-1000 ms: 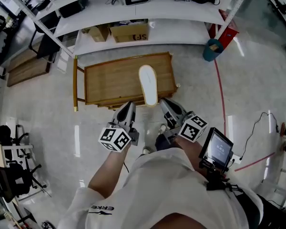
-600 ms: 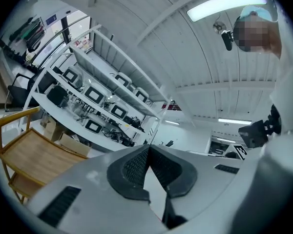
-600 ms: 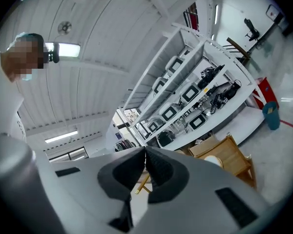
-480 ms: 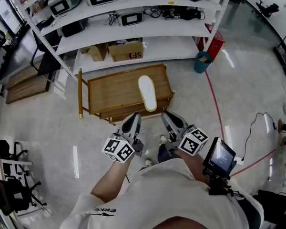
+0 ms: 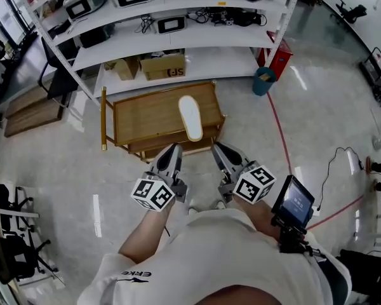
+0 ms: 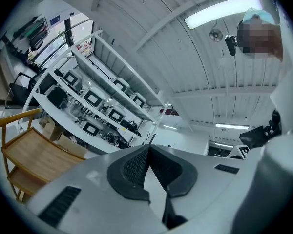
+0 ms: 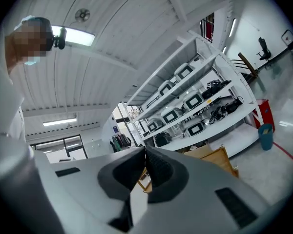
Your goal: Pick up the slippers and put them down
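In the head view, one white slipper lay lengthwise on the top of a low wooden trolley, near its right end. The left gripper and right gripper were held side by side just short of the trolley's near edge, clear of the slipper. Nothing stood between them and it. Behind the trolley ran white shelving with cardboard boxes on the lowest shelf, and a teal bin stood on the floor to the right.

In the left gripper view, the left gripper had its jaws closed tip to tip with nothing between them; the trolley showed at lower left under the shelving.

In the right gripper view, the right gripper was likewise closed and empty, with the trolley just past it and the bin far right.
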`<state>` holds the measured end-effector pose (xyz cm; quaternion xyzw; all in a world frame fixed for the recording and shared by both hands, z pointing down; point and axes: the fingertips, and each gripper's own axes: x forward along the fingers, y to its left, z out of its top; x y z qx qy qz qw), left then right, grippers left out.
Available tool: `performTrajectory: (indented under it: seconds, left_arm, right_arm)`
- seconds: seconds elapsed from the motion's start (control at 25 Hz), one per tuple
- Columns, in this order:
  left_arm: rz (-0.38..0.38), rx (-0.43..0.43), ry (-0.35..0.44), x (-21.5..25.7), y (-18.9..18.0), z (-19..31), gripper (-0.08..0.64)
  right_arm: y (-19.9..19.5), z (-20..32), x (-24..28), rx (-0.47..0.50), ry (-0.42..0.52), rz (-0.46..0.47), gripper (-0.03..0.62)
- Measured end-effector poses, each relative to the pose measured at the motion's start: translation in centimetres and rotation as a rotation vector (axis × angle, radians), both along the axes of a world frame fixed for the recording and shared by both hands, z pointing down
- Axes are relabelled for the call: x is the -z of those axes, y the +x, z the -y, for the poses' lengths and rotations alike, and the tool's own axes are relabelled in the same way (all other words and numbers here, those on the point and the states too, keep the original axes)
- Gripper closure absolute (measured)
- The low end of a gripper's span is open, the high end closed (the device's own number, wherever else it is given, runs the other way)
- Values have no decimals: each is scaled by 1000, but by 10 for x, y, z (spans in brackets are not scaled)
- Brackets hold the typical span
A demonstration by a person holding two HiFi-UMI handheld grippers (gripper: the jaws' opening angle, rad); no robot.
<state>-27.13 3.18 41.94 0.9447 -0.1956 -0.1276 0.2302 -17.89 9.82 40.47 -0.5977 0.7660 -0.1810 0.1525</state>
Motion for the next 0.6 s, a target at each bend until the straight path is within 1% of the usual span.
performTrajectory:
  seconds: [0.12,0.4,0.6]
  left_arm:
    - [-1,4,-3,2,8,-6,557]
    - [28,-11,4,6,21,-25,557]
    - [34,-9,7,10,26,-32,557]
  right_arm:
    - [3,-8,2,7,-6,-18,586]
    - [13,-21,-4,-5,-33,16,586]
    - [16,-28,-6,-8,-42,37,586]
